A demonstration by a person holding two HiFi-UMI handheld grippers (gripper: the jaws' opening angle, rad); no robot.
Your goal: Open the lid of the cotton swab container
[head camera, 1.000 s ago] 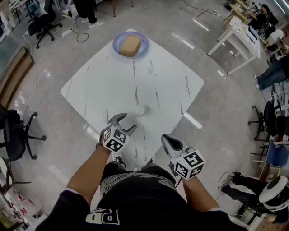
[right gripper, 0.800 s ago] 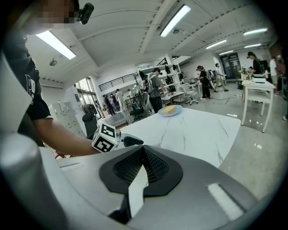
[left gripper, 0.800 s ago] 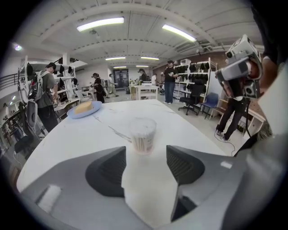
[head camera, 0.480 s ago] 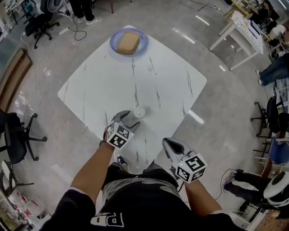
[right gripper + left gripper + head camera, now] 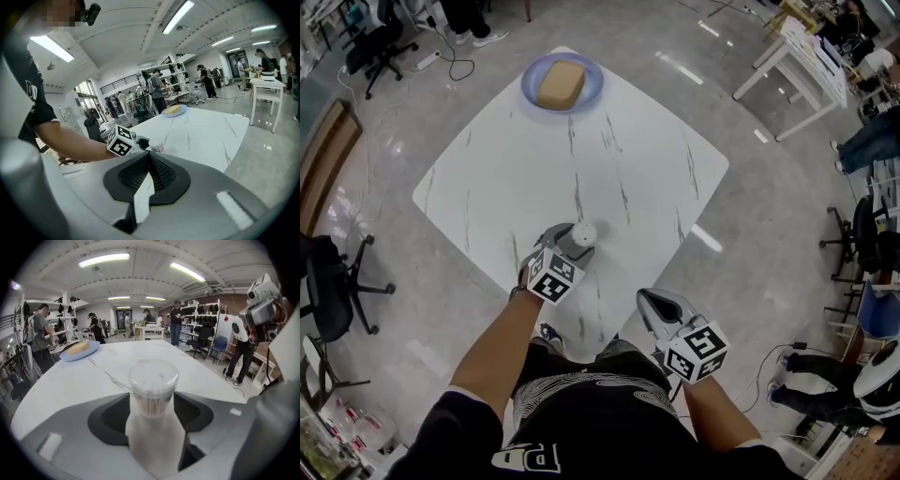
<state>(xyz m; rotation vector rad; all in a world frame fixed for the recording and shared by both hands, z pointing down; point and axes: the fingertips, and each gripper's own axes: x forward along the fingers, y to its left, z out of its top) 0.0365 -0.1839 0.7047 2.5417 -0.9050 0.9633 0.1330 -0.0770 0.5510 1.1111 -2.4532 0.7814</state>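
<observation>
A small clear cotton swab container with a round clear lid stands upright near the front corner of the white marble table. My left gripper is open, one jaw on each side of the container at the tips; I see no firm press of the pads. The lid sits on the container. Over the table's near edge, to the right, my right gripper is shut with nothing in it. In the right gripper view its shut jaws point toward the left gripper's marker cube and the container.
A blue plate with a slab of bread sits at the table's far corner. White tables, office chairs and people stand around on the grey floor. The marble top between plate and container is bare.
My left gripper has moved forward and down across the table to the container, which now stands between its jaws. The right gripper has stayed where it was.
</observation>
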